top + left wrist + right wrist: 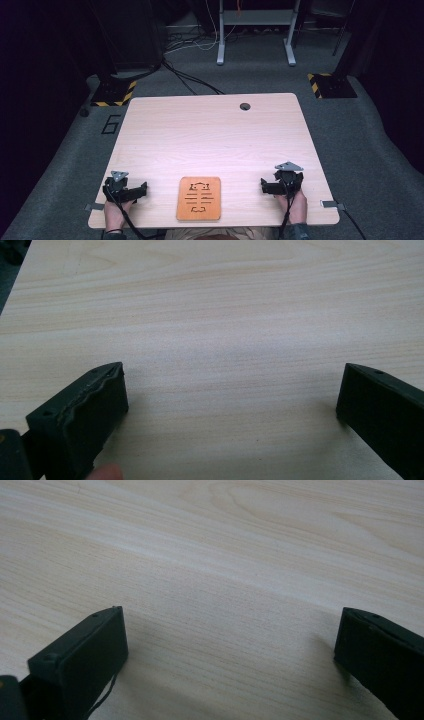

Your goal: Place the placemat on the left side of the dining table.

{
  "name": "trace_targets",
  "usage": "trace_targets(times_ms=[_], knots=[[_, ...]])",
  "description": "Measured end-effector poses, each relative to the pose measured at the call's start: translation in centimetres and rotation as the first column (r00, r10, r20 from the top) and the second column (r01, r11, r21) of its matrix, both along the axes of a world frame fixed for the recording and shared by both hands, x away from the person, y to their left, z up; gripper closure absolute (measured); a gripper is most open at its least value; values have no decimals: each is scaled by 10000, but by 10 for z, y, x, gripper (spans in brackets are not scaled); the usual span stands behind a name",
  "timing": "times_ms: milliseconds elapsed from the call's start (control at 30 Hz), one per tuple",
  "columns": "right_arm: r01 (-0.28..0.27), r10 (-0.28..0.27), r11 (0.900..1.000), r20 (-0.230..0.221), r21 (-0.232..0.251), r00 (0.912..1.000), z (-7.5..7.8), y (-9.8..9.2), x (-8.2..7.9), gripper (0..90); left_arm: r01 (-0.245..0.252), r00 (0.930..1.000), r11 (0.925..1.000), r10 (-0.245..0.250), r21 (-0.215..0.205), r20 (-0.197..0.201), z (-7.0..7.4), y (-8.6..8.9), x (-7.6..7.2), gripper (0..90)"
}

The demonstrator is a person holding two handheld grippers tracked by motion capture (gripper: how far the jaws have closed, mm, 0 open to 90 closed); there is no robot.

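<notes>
Both sets of jaws are spread wide with nothing between them, just bare wood grain. Left gripper (131, 192) sits near the left near corner of the tabletop (210, 130), right gripper (272, 187) near the right near corner, each resting low on the surface with a hand behind it.

Between them, at the near edge and roughly centred, lies the orange board (199, 198): a flat rectangular plaque with rounded corners and dark cut-out slots and figures in its face. Well apart from both grippers.

Our read on handling: looks like thin wood or fibreboard, so stiff, light, not fragile, but it lies flush on the tabletop with no lip to get under. A straight top-down pinch across the width probably exceeds what the jaws span. We'd take it at a long edge, or slide it toward the near edge of the tabletop so a bit overhangs, then clamp across the thickness. Surface looks smooth; expect some slip, so grip well in from a corner. The slots might tempt a jaw tip; we can't tell if they go right through.

View differences: the high view gives us the board, both hands and the cable hole (245, 106) at the far side. The left gripper view adds a ridged pad on one jaw and a fingertip (102, 472) at the bottom edge. The right gripper view gives grain and shadow under the jaws.
</notes>
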State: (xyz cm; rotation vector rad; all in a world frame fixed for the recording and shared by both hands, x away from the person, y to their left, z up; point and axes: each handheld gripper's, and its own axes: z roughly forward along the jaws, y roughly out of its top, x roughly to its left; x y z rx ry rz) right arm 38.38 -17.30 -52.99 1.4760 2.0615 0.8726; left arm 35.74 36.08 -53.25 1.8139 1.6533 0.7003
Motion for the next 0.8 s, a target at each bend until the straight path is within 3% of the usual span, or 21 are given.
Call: trace_targets(times_ms=[367,533,800], knots=[[-263,262,9994,-25,-220,9997,3,3,-1,0,26,10000,10000,-26,6,-41,0,0,0,0],[-518,510,9961,131,714,9986,8,5,-6,0,30,10000,10000,-30,4,-42,0,0,0,0],[-1061,1049,9868,165,1223,9943,16,19,-11,3,31,10000,10000,-31,2,-45,0,0,0,0]])
